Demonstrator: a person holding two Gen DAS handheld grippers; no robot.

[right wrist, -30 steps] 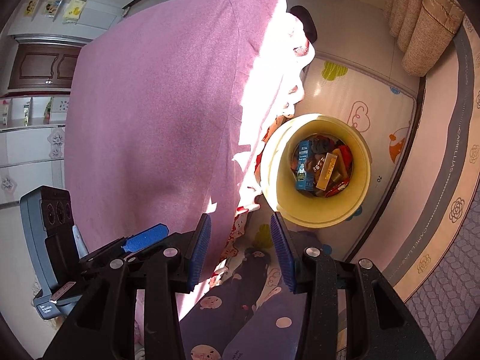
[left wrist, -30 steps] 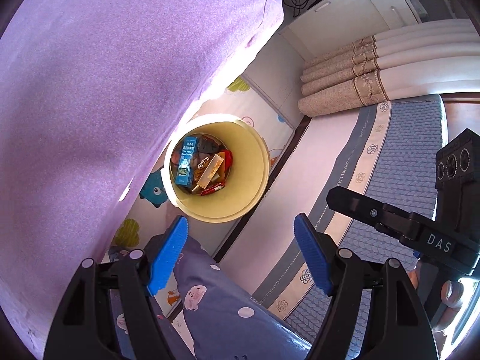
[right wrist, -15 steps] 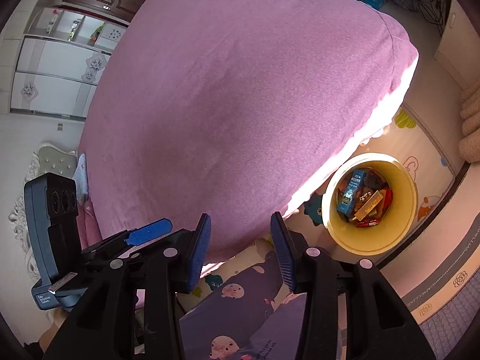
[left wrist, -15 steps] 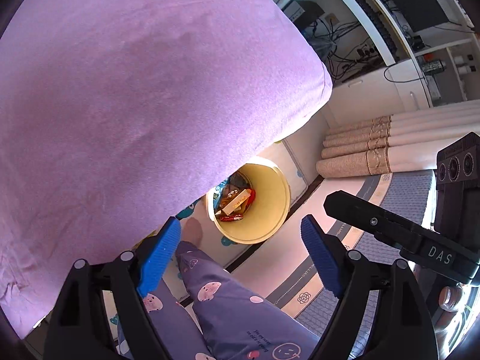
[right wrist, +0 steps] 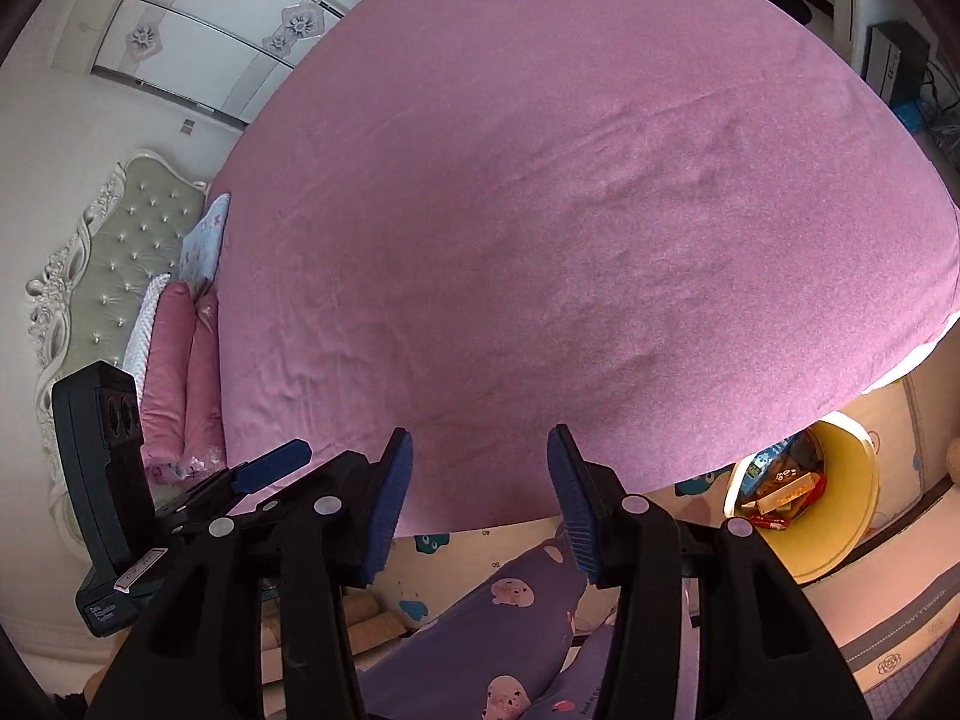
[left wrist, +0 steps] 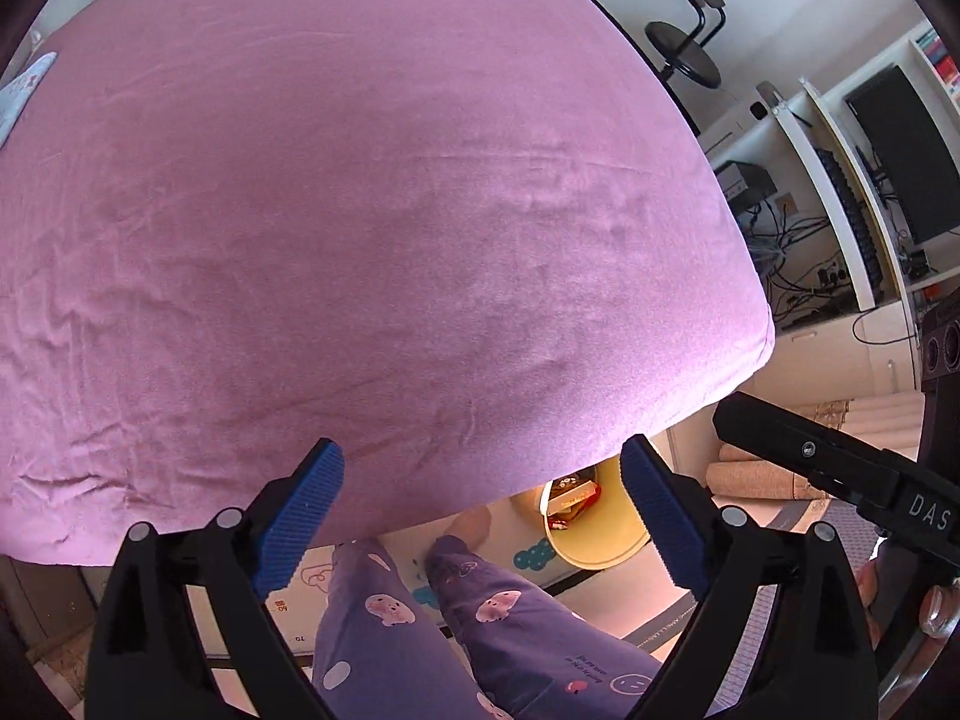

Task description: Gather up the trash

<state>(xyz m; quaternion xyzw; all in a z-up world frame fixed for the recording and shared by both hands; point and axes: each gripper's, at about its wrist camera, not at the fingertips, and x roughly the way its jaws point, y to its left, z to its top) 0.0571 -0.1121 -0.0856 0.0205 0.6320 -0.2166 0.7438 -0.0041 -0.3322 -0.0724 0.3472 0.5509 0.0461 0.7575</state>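
A yellow trash bin (right wrist: 852, 504) stands on the floor by the bed's corner, holding several wrappers and small boxes (right wrist: 783, 489). In the left wrist view the bin (left wrist: 600, 540) is partly hidden under the bed edge. My left gripper (left wrist: 480, 516) is open and empty, held over the bed's near edge. My right gripper (right wrist: 477, 492) is open and empty, also over the bed edge, left of the bin. The purple bedsheet (left wrist: 360, 210) fills both views and shows no trash.
The person's legs in purple patterned trousers (left wrist: 480, 618) stand on a play mat between bed and bin. Pillows (right wrist: 180, 360) and a padded headboard (right wrist: 114, 252) lie at the far left. A desk with a monitor (left wrist: 900, 156) and a black chair (left wrist: 690, 48) stand beyond the bed.
Both grippers have tilted up and drawn back from the bin toward the bed. The bin has slid low in both views and the bedsheet now fills them. The jaws stayed open.
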